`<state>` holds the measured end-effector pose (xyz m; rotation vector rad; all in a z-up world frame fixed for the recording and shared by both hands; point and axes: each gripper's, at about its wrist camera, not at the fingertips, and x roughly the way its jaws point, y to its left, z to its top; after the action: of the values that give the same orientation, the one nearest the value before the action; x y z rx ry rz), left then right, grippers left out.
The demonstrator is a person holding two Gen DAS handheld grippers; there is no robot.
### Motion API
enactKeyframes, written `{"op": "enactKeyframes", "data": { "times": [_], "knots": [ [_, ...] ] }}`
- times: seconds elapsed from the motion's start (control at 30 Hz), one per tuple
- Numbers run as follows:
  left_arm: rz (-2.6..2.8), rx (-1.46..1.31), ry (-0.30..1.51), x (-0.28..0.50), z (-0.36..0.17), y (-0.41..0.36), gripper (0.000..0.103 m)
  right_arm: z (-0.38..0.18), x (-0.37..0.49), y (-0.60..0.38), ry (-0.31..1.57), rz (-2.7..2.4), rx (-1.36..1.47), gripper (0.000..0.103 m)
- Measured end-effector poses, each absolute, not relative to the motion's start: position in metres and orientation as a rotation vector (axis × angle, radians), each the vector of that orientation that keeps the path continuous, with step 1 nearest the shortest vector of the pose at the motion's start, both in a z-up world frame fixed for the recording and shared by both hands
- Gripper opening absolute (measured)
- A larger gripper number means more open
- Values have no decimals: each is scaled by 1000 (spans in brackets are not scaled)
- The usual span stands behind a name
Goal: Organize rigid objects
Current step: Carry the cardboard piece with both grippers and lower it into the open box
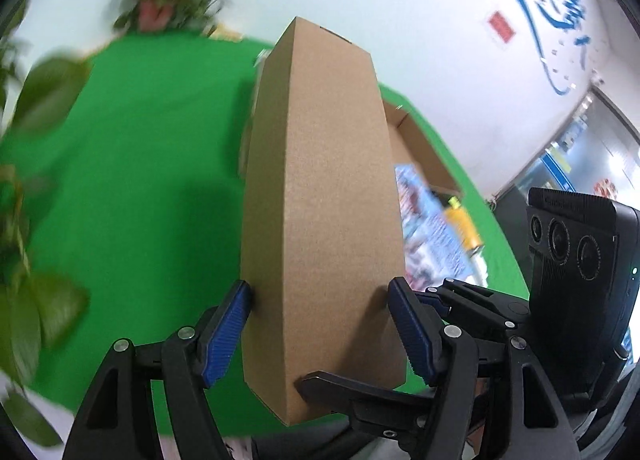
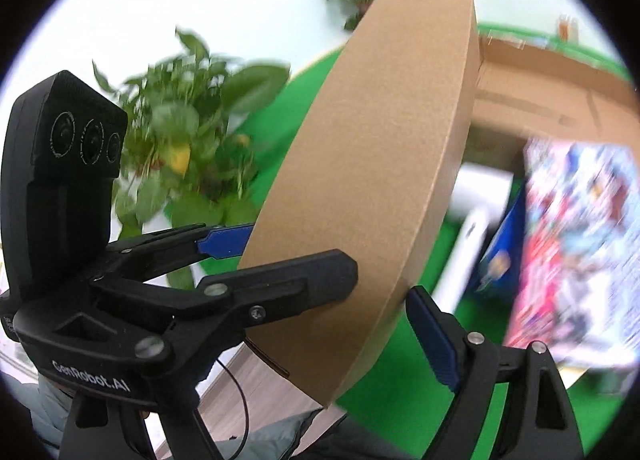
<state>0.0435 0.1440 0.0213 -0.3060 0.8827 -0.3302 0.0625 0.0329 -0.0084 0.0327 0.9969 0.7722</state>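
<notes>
Between both grippers [image 1: 320, 324] [image 2: 376, 300], cardboard box [image 1: 320, 200]

Both grippers are showing black plastic bodies with silver screws and ribbed blue pads [image 1: 224, 330]. The left gripper [image 2: 298, 256] is wearing white "GenRobot.AI" lettering, a three-lens camera block [image 2: 80, 140], and a thin black cable [image 2: 236, 400].

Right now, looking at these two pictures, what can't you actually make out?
- Left wrist view: the cardboard box hides the table middle behind it.
- Both views: the colourful printed box is too blurred to read.
- Left wrist view: the yellow item is small, smeared, unidentifiable.
- Right wrist view: the right gripper has its left finger cut off behind the box, so contact is unclear.
</notes>
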Motion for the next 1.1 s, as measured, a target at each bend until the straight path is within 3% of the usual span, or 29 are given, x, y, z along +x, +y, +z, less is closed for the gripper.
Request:
{"op": "enactKeyframes", "data": {
  "times": [0.3, 0.5, 0.83, 1.1],
  "knots": [
    [-436, -200, 765, 138, 93, 95, 67, 59, 132, -8, 847, 657, -14, 85],
    [-458, -186, 787, 220, 117, 64, 67, 77, 196, -23, 864, 616, -43, 85],
    [-424, -252, 924, 363, 83, 47, 67, 39, 297, -1, 1009, 632, -92, 85],
    [-366, -278, 1030, 401, 23, 61, 64, -12, 340, -3, 1127, 679, -65, 85]
  ]
}}
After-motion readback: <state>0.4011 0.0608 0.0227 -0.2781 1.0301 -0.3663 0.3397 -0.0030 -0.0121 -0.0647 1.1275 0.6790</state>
